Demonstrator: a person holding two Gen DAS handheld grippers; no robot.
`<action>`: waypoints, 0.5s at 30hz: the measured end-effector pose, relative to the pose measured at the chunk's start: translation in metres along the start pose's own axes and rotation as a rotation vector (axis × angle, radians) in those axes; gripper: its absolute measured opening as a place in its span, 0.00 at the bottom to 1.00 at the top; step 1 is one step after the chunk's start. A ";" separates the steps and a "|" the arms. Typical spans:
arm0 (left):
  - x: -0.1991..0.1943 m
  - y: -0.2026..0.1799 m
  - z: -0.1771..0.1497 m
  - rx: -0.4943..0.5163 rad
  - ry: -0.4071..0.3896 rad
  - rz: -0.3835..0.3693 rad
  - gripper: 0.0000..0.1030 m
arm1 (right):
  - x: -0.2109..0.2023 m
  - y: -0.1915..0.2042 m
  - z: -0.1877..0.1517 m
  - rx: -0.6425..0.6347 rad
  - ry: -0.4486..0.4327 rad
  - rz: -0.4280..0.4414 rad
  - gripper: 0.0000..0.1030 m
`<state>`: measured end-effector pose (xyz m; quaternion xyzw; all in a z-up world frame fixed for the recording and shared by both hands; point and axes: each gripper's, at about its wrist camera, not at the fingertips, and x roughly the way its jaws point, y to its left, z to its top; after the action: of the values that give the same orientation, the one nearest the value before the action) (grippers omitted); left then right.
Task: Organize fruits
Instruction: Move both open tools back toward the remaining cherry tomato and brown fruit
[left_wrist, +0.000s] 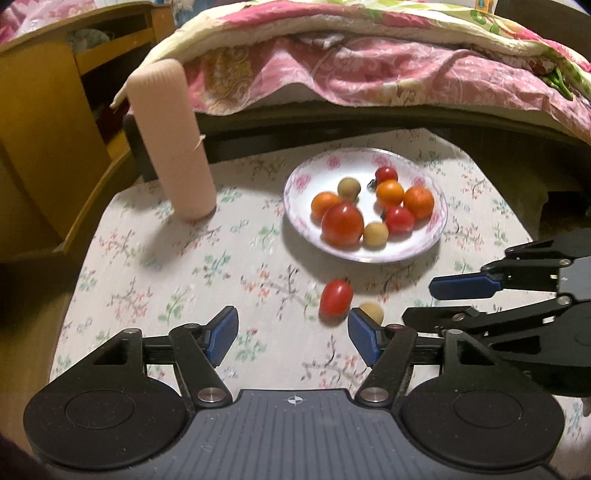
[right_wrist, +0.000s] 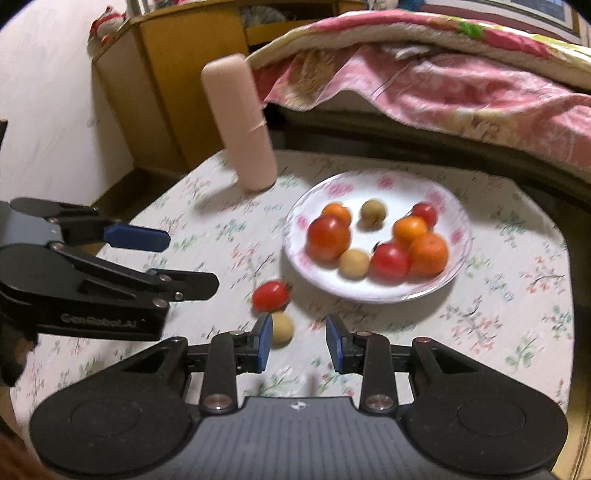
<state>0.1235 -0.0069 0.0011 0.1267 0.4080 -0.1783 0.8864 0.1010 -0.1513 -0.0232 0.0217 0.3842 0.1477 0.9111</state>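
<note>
Right now two fruits lie off the plate (left_wrist: 365, 254): a red cherry tomato (left_wrist: 335, 298) just ahead of the left gripper (left_wrist: 291, 334), whose jaws gape empty, and a longan (right_wrist: 281, 329) beside the right gripper (right_wrist: 298, 341), narrowly parted, empty.

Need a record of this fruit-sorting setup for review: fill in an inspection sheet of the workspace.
Surface: table under a floral cloth.
Job's things: plate holding eight fruits; a red tomato and a tan fruit lie loose on the cloth in front of it.
Clutter: upright pink cylinder.
Grippers: left claw open, empty; right claw with a narrower gap, empty.
Cables: nothing seen.
Surroundings: floral bedding behind the table, wooden cabinet beside it.
</note>
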 end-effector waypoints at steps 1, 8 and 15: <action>-0.001 0.002 -0.002 0.001 0.004 0.002 0.72 | 0.002 0.003 -0.001 -0.009 0.008 0.005 0.33; 0.000 0.015 -0.011 -0.011 0.031 0.002 0.73 | 0.024 0.018 -0.005 -0.063 0.055 0.031 0.33; 0.003 0.018 -0.015 -0.005 0.048 -0.005 0.73 | 0.046 0.021 -0.002 -0.085 0.075 0.029 0.33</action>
<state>0.1228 0.0140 -0.0095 0.1277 0.4299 -0.1767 0.8762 0.1246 -0.1177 -0.0538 -0.0171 0.4111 0.1780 0.8939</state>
